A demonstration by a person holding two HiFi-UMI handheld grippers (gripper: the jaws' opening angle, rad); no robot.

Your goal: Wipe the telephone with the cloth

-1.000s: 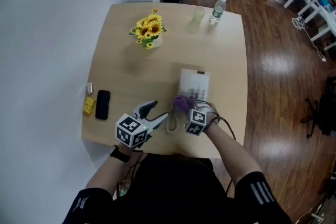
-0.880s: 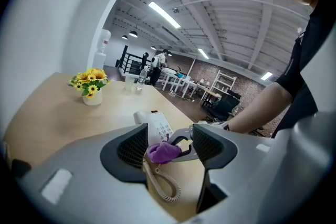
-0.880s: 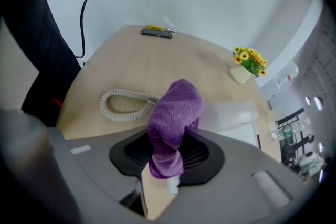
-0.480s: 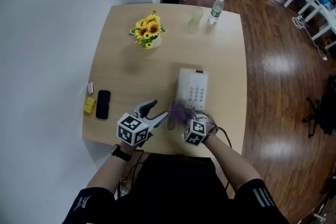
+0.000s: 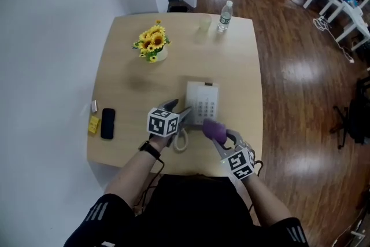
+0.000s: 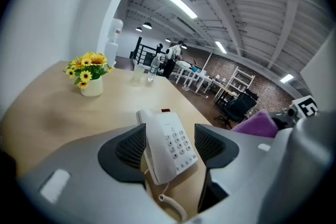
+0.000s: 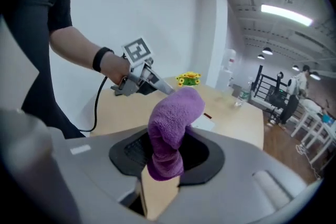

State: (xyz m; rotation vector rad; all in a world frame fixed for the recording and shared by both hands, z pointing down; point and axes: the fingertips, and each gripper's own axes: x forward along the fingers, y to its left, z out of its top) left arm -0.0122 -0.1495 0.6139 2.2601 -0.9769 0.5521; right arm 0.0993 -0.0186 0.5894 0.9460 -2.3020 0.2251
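The white telephone [image 5: 202,102] lies flat on the wooden table [image 5: 133,84], keypad up, handset along its left side; its coiled cord [image 5: 180,140] loops on the tabletop just off its near left corner.

The left gripper [image 5: 180,109] comes at the telephone's near left corner, pointing slantwise down; its jaws have just been opening and stand wide apart; in the left gripper view the near end of the telephone shows in the gap between the two black pads, with neither pad pressing on it, so this gripper has hold of nothing.

The right gripper [image 5: 218,137] is near the telephone's near right corner; its jaws are clamped on a purple cloth [image 5: 213,129], which bunches up out of them towards the telephone; the cloth's tip is just beside that corner, and whether it touches the telephone cannot be told.

Beyond the telephone's far left stands a white pot of sunflowers [image 5: 151,43]; at the table's far edge, beyond the telephone, stand a water bottle [image 5: 224,15] and, just left of it, a clear cup [image 5: 205,22]; well to the telephone's left, by the table's left edge, lie a black mobile phone [image 5: 107,123] and a small yellow thing [image 5: 93,124] beside it.
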